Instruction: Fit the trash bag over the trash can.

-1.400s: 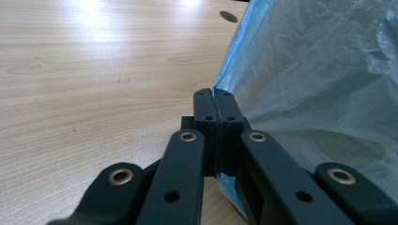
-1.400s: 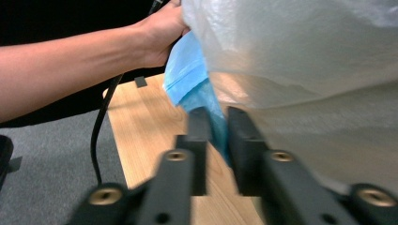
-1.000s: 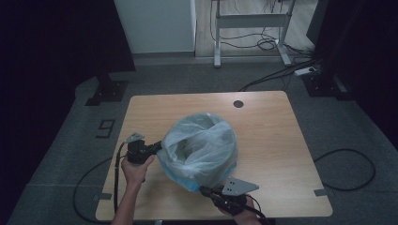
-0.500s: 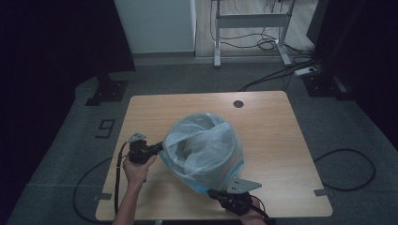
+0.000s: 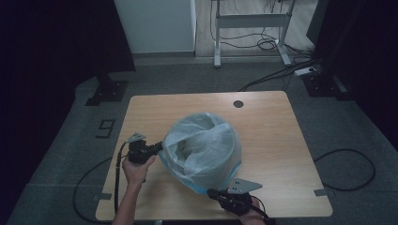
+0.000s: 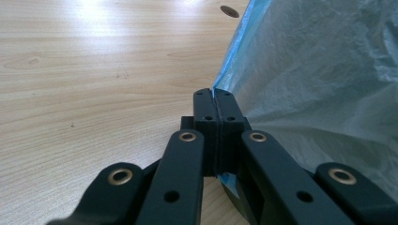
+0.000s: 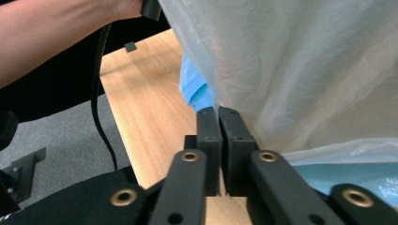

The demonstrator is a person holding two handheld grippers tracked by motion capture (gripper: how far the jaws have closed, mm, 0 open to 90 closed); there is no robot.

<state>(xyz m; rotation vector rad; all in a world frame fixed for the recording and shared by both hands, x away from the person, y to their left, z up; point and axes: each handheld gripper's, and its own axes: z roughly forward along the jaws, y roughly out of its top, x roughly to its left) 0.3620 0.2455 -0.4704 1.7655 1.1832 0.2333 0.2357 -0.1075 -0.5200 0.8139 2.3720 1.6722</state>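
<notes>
A translucent pale blue plastic bag (image 5: 204,150) stands puffed up and open-mouthed on the wooden table (image 5: 267,126). My left gripper (image 5: 159,146) lies at the bag's left side, and its jaws (image 6: 216,93) are shut on the bag's blue rim (image 6: 234,61). My right gripper (image 5: 213,192) is at the bag's near lower edge by the table's front. Its jaws (image 7: 218,110) have just been opening and stand a narrow slit apart. The bag's film (image 7: 300,61) hangs right at their tips, and nothing shows clamped in the slit.
A round cable hole (image 5: 239,103) sits near the table's far edge. The left gripper's black cable (image 5: 117,173) loops off the table's left front. The person's left forearm (image 7: 56,33) crosses the top of the right gripper view. Desk legs and floor cables lie beyond the table.
The right hand has edged slightly to the right along the table's front edge. The left gripper has held still on the bag's rim.
</notes>
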